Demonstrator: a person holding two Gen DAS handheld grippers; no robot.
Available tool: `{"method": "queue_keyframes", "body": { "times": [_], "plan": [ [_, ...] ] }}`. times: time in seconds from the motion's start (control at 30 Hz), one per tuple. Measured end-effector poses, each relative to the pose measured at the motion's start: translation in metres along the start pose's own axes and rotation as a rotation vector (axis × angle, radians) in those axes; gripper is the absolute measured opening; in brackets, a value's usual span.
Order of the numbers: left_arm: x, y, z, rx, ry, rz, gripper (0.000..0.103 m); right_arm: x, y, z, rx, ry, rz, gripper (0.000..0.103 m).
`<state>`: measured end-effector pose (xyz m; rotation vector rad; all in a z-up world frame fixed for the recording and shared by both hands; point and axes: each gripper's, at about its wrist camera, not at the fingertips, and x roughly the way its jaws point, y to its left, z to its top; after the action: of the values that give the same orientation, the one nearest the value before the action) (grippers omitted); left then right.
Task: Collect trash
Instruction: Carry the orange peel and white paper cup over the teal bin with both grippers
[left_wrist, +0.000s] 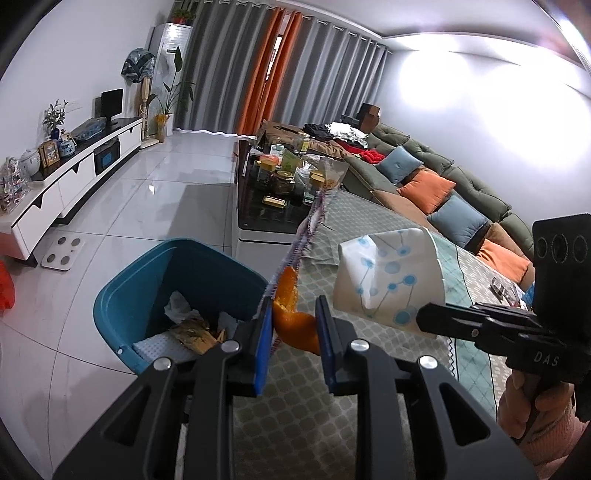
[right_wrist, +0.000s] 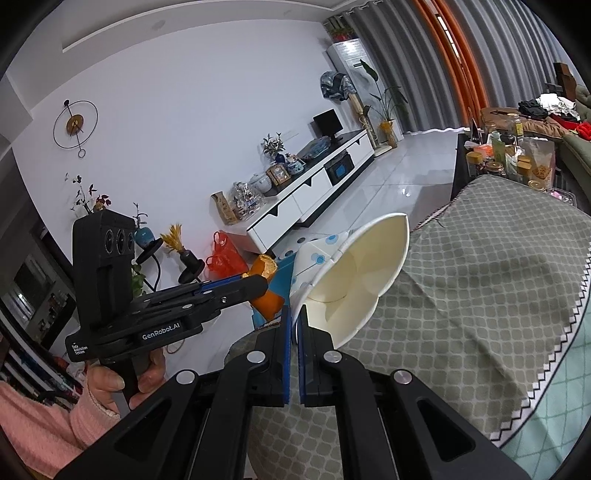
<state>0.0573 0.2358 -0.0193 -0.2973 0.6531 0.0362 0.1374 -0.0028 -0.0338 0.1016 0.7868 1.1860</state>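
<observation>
left tool (left_wrist: 293, 325) grips limp, light peel (left_wrist: 291, 314); right tool (right_wrist: 294, 328) pinches crushed cup (right_wrist: 354, 280) by its rim, flimsy, over the bin (left_wrist: 177, 288).

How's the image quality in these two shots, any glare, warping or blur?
Left wrist view: harsh glare blows out the wall above the sofa; curtains and floor tiles bow from fisheye warp. Right wrist view: evenly lit, paper cup sharp, its soft shadow on the tablecloth, dark vignette at the corners.
</observation>
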Motion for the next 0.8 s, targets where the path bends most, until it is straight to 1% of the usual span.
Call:
{"method": "queue_keyframes", "body": {
  "times": [0.8],
  "plan": [
    [0.008, 0.023, 0.003, -0.024, -0.002, 0.049, 0.024, 0.035, 0.006, 0.012, -0.025, 0.057, 0.029, 0.003]
  ]
}}
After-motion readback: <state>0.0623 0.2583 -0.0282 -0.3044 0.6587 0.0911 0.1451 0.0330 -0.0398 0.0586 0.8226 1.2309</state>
